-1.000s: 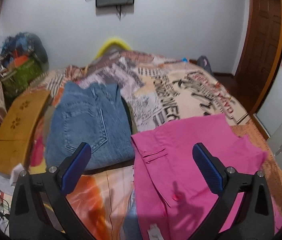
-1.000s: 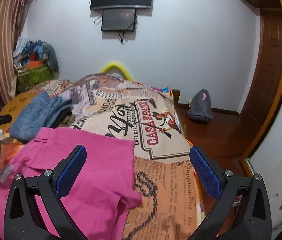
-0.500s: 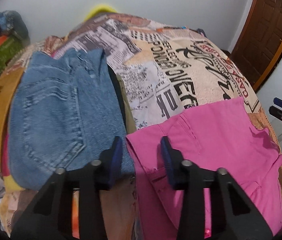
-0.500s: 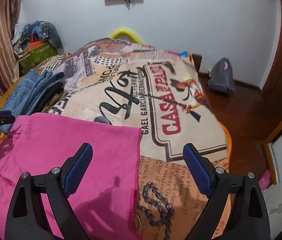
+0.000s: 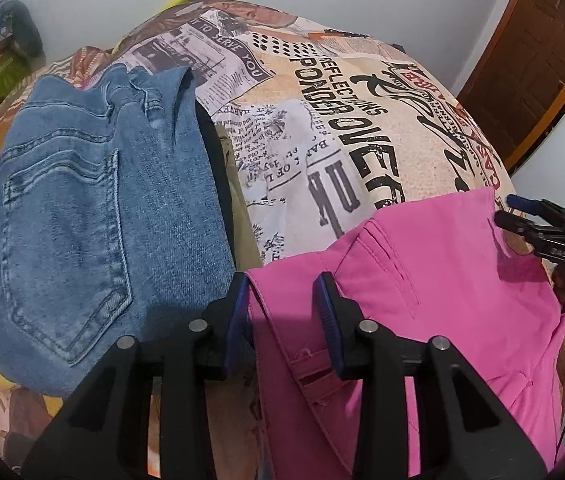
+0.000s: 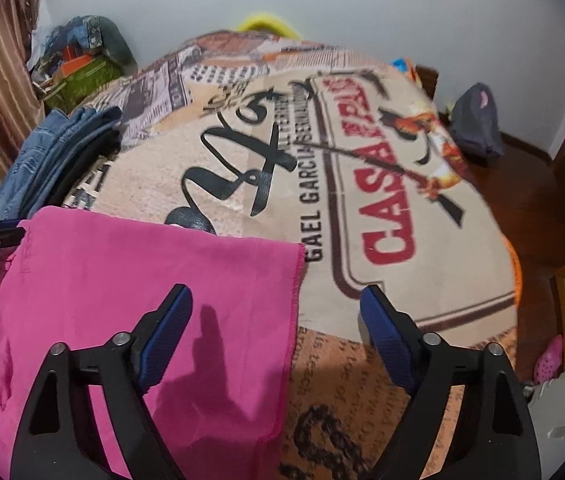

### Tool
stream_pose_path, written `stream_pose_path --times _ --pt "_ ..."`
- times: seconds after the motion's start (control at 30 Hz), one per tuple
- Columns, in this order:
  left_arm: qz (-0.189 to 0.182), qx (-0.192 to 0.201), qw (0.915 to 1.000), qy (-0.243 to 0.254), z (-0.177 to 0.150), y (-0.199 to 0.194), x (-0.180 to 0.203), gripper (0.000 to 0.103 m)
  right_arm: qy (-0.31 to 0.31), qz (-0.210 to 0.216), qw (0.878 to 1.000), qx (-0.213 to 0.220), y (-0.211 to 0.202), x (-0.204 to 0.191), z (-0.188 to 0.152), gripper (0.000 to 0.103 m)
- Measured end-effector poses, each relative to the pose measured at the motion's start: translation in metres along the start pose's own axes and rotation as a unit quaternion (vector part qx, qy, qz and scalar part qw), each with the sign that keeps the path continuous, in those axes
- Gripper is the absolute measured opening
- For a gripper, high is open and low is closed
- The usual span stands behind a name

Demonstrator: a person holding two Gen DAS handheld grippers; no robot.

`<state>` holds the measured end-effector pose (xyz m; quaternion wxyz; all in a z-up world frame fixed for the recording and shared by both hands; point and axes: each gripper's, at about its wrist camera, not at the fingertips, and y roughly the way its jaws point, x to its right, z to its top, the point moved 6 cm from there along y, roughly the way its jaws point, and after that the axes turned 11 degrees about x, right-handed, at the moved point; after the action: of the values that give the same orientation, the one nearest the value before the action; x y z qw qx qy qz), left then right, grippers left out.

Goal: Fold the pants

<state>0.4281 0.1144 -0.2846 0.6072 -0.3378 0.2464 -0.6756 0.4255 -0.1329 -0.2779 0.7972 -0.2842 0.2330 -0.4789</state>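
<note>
Pink pants (image 5: 422,280) lie flat on the bed; they also show in the right wrist view (image 6: 130,300). My left gripper (image 5: 284,312) straddles the waistband corner, jaws narrowed with a gap still between them, the cloth edge lying in that gap. My right gripper (image 6: 274,324) is wide open, low over the leg-end edge of the pants, left finger above the cloth, right finger over the bedspread. The right gripper also shows at the right edge of the left wrist view (image 5: 542,228).
A folded stack topped by blue jeans (image 5: 94,216) lies left of the pink pants, touching the left finger. The newspaper-print bedspread (image 6: 362,184) stretches beyond. A wooden door (image 5: 522,72), a bag on the floor (image 6: 478,120) and clutter (image 6: 82,64) ring the bed.
Both grippers have dropped down and forward toward the pants. The left jaws narrowed from wide open to a small gap around the waistband corner. The right jaws stayed wide.
</note>
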Motion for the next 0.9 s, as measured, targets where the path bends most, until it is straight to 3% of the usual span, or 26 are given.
stream_pose_path --times 0.03,0.07,0.1,0.17,0.23,0.27,0.3,0.57,0.9 --pt "0.004 0.000 1.0000 0.000 0.000 0.001 -0.002 0.023 -0.002 -0.001 1.000 -0.006 0.005 0.000 0.000 0.075" --pt "0.006 -0.001 1.0000 0.001 0.000 0.002 -0.003 0.009 -0.002 -0.002 1.000 -0.014 0.010 0.001 0.000 0.069" --pt "0.003 -0.005 1.0000 -0.001 -0.001 0.004 -0.004 0.005 0.003 -0.001 1.000 -0.023 0.017 0.002 0.000 0.060" --pt "0.000 -0.003 1.0000 -0.004 -0.001 0.005 -0.004 0.004 0.017 0.003 0.999 -0.029 0.025 0.005 0.001 0.057" --pt "0.007 0.006 0.9999 0.006 0.001 0.001 -0.002 0.003 0.015 0.002 1.000 -0.018 0.025 0.003 0.004 0.038" --pt "0.010 0.012 0.9998 0.011 0.003 -0.001 0.000 0.003 0.011 0.003 1.000 -0.015 0.024 0.001 0.006 0.019" --pt "0.012 0.020 0.9996 0.016 0.005 -0.005 0.002 0.003 0.009 0.006 1.000 -0.014 0.024 -0.001 0.007 0.007" --pt "0.011 0.072 0.9970 0.027 0.038 -0.043 0.008 0.002 0.011 0.000 1.000 0.024 0.001 -0.004 0.027 0.005" --pt "-0.008 0.129 0.9909 0.039 0.064 -0.116 0.032 0.002 0.022 0.006 0.993 0.118 -0.088 -0.015 0.073 0.005"
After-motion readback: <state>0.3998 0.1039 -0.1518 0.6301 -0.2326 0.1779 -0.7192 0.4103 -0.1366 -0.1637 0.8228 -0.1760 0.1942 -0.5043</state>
